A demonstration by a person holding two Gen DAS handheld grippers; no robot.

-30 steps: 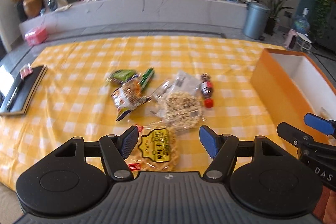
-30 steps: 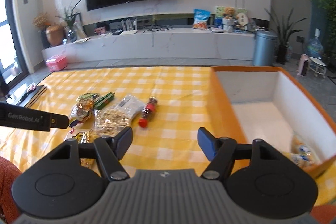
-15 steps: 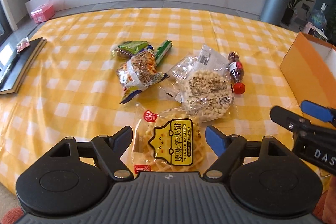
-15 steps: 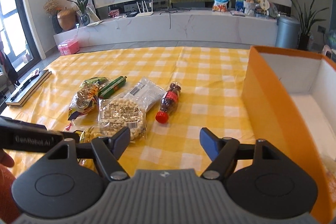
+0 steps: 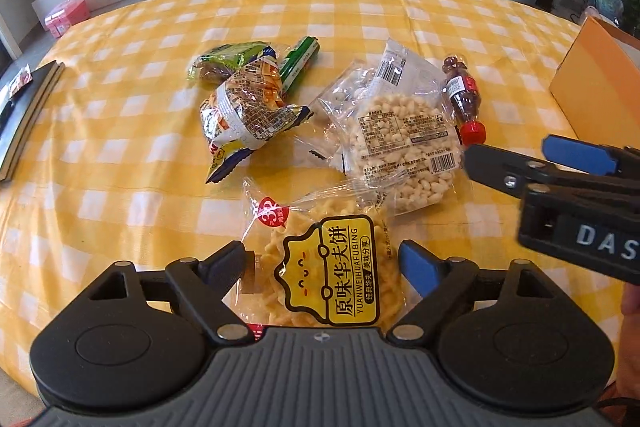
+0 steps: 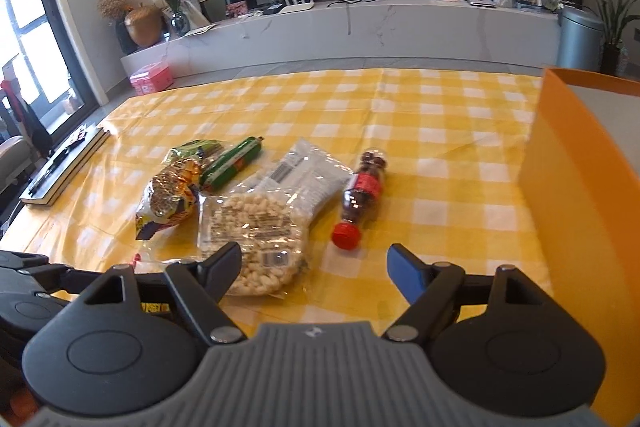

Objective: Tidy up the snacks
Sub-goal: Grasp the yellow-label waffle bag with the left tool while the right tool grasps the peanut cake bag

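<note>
Straddling the clear packet of yellow waffle biscuits with a yellow label (image 5: 320,267), the left gripper (image 5: 320,263) has its fingers spread wide, one on each side of the wrapper; whether the pads touch the film is hard to judge. The right gripper (image 6: 314,265), fingers likewise apart and empty, hangs above the yellow-and-white checked tablecloth (image 6: 420,131), near the small cola bottle with a red cap (image 6: 358,203). A round puffed-rice cake in clear wrap (image 5: 404,143) lies just beyond the biscuits, beside a crinkled foil snack bag (image 5: 248,107) and a green sausage stick (image 5: 298,61). The orange cardboard box (image 6: 568,171) stands at the right.
</note>
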